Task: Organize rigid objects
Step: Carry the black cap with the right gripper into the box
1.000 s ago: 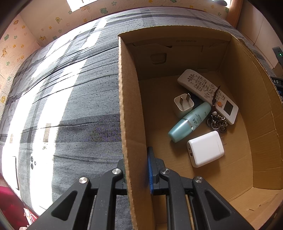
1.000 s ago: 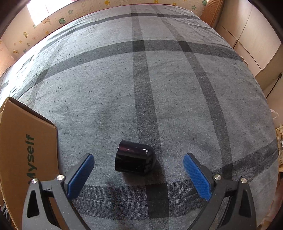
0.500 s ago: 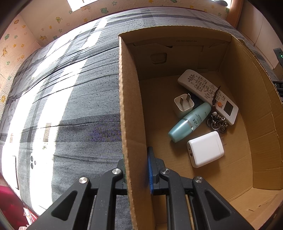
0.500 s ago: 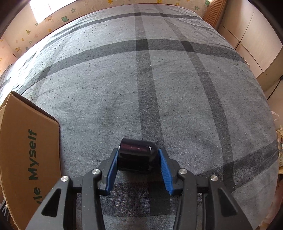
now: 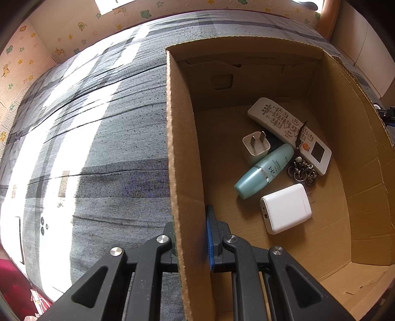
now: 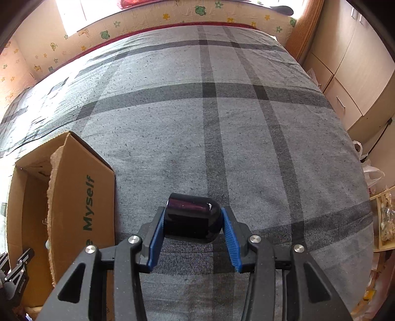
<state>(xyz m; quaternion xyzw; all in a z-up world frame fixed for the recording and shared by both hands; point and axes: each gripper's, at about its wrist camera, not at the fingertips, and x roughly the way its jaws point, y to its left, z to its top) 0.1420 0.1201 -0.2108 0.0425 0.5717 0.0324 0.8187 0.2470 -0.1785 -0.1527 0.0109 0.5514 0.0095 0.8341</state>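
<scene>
My right gripper is shut on a glossy black cylinder and holds it above the grey plaid bed. My left gripper is shut on the left wall of an open cardboard box. Inside the box lie a white remote, a white plug adapter, a teal bottle, a keychain and a white power bank. The box also shows in the right wrist view, left of the cylinder.
The grey plaid bedcover spreads far ahead and to the right. Wooden cabinets stand beyond the bed's right edge. A patterned wall runs along the far side. Bags and clutter lie at lower right.
My right gripper closed on the black cylinder and lifted it off the bed, with the view pulling back so the box shows more. My left gripper has not moved.
</scene>
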